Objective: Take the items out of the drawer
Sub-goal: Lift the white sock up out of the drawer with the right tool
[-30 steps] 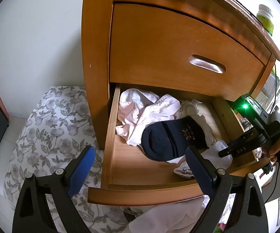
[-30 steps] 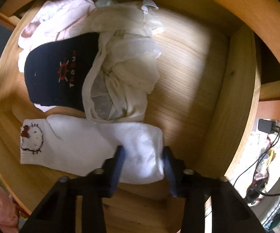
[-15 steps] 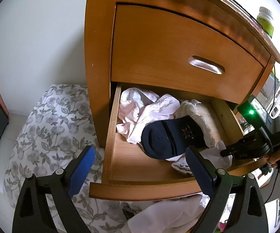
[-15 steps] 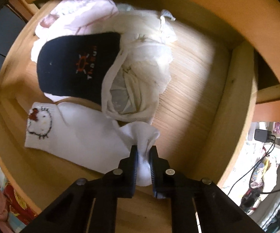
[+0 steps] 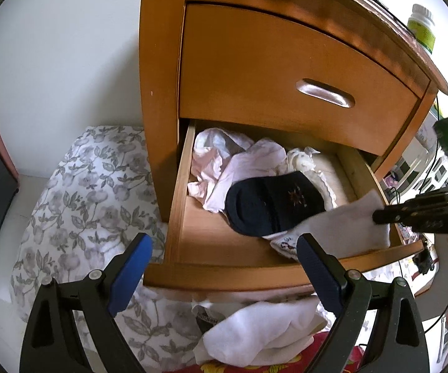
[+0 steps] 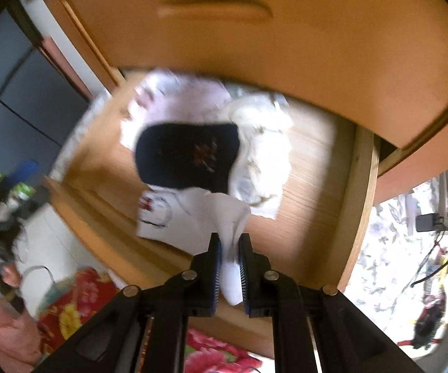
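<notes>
- My right gripper (image 6: 228,264) had just closed on the white sock (image 6: 193,214) and lifted its toe from the drawer (image 5: 224,275).
- My left gripper (image 5: 224,267) hung open, empty.
- Sock nearly out; others remained.

The open lower drawer (image 5: 174,205) of the orange-brown wooden nightstand (image 5: 158,62) has a pale wood floor, bare along its front left. On it lie crumpled pale pink garments (image 5: 224,168) at the back left, a cream lacy garment (image 5: 314,168) beside them, and a navy sock with a small red emblem (image 5: 273,205) resting partly over both — its lower edge overlapping a white sock with a cartoon face (image 5: 332,230). Atop the nightstand stands a white-capped bottle with a green label (image 5: 422,28).
</notes>
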The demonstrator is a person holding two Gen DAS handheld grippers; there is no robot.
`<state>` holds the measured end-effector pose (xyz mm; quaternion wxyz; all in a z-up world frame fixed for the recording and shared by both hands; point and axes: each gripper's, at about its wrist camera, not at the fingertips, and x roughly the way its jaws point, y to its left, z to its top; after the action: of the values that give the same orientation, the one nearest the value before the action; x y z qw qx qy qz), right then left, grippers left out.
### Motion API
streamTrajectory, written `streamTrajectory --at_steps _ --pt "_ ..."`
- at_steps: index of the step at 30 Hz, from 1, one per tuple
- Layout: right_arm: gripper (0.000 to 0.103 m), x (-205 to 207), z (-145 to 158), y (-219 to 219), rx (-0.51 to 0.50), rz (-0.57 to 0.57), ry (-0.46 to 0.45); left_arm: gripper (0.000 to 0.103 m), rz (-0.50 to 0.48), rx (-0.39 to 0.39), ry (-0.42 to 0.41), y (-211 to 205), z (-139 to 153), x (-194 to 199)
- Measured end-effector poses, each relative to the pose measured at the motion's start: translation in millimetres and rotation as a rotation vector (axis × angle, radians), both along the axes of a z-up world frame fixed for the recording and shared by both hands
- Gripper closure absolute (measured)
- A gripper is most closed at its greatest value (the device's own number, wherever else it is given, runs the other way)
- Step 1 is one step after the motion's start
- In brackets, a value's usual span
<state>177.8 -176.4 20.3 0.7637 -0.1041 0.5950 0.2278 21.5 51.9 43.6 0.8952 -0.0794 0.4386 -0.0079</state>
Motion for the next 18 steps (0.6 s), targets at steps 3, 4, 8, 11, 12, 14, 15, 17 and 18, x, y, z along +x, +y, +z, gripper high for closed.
streamTrajectory --at_steps 3,4,8,11,12,14,15,17,18 --pt "0.091 -5 16 0 0.080 -0.031 -0.023 0.009 -0.001 0.007 0.003 -2 3 -4" --pt "0.091 -10 22 -1 0.100 -0.038 -0.027 0.009 -0.001 0.011 0.004 -3 5 -5" --pt "0.091 -10 38 -8 0.202 -0.072 -0.037 0.009 0.004 0.015 0.004 -4 10 -10" --pt "0.091 -15 40 -12 0.277 -0.111 -0.060 0.009 0.003 0.017 0.000 -6 14 -13" --pt "0.091 -17 42 -13 0.288 -0.119 -0.068 0.009 0.000 0.019 -0.002 -8 15 -15" --pt "0.091 -20 44 -18 0.323 -0.139 -0.079 0.009 -0.005 0.022 -0.006 -10 17 -17" --pt "0.091 -22 44 -19 0.339 -0.150 -0.086 0.009 -0.007 0.024 -0.005 -12 18 -18" --pt "0.091 -24 46 -22 0.367 -0.168 -0.097 0.009 -0.011 0.028 -0.004 -14 20 -20" --pt "0.091 -25 48 -25 0.389 -0.181 -0.102 0.009 -0.011 0.029 -0.006 -15 21 -21"
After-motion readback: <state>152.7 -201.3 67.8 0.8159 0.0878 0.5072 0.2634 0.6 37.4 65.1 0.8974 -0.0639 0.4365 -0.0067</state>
